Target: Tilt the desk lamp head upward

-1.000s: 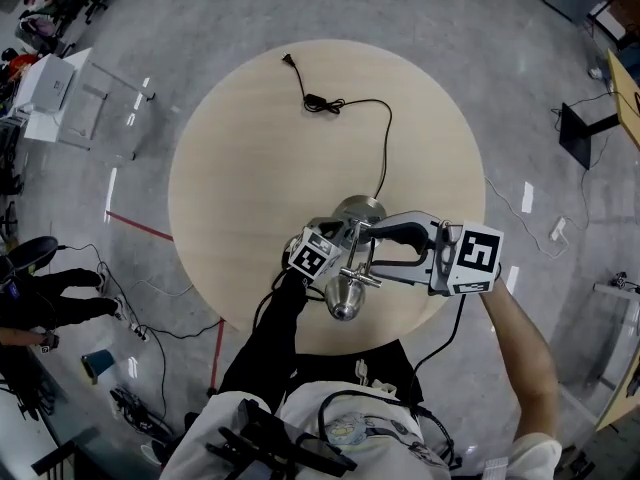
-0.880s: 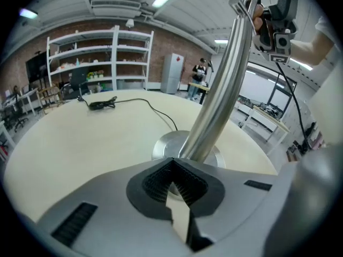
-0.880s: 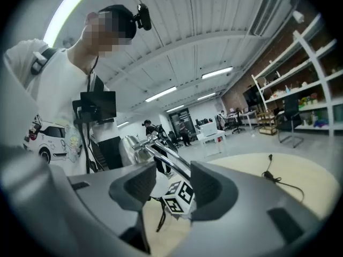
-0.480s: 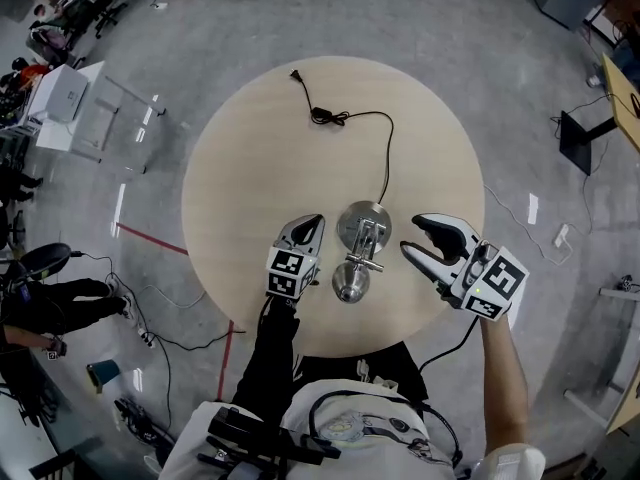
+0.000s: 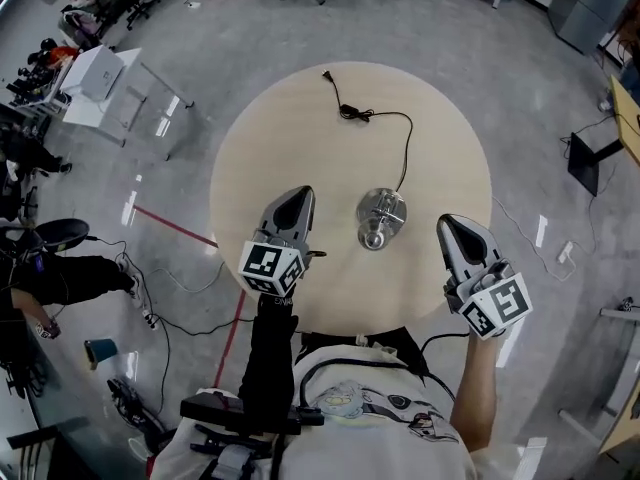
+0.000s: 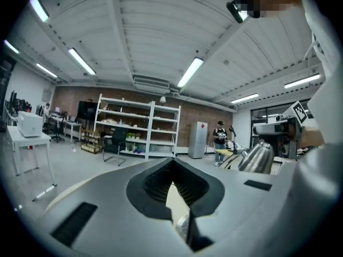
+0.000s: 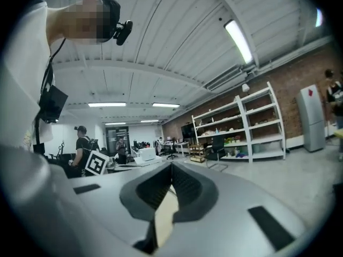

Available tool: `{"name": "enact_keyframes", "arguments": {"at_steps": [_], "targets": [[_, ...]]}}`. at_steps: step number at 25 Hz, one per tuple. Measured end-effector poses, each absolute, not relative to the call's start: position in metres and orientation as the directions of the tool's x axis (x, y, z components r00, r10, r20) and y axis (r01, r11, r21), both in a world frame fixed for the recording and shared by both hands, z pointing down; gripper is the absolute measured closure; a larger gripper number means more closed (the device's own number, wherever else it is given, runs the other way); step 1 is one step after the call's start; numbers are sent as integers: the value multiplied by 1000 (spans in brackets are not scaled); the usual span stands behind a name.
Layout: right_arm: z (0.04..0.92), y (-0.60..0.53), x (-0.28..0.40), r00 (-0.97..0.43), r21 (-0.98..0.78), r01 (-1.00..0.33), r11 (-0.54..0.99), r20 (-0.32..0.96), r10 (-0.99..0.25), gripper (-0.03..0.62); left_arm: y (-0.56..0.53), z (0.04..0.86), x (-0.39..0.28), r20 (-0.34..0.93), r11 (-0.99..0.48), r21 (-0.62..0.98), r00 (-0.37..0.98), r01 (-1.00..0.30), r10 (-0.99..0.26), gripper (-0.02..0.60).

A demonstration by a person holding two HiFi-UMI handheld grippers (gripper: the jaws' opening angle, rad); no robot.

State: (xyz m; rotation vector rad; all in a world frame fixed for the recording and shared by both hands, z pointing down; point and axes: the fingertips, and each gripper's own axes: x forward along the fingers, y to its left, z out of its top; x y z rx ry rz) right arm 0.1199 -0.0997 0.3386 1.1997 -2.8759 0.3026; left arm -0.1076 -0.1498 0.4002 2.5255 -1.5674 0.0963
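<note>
- Chrome desk lamp point(image 5: 378, 218) on the counter point(image 5: 260, 148); left tool point(image 5: 299, 198) at its 9 o'clock, right tool point(image 5: 449, 226) at 3.
- Left jaws together, empty; right jaws closing on nothing.
- Only the left gripper view shows the lamp side-on.

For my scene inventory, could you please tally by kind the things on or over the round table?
lamp: 1
cord: 1
grippers: 2, the left gripper and the right gripper, its jaws closing with nothing between them
total: 4
</note>
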Motion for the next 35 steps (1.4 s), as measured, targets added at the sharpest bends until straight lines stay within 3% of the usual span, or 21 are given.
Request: {"name": "enact_keyframes", "arguments": {"at_steps": [12,18,35], "targets": [[307,-64,92,-630,-47,-777,628,88,-772,589,-83,330,-150,-21,-354,70,354,-933,-935,592],[305,-56,79,-641,-49,-767,639,75,-764,589,-67,307,-152,-71,-362,-43,364,-931,-929,591],[308,-63,81,-569,-22,-822,569,78,-819,591,-67,317,-149,-22,-347,-10,347,-938,-938,592]]}}
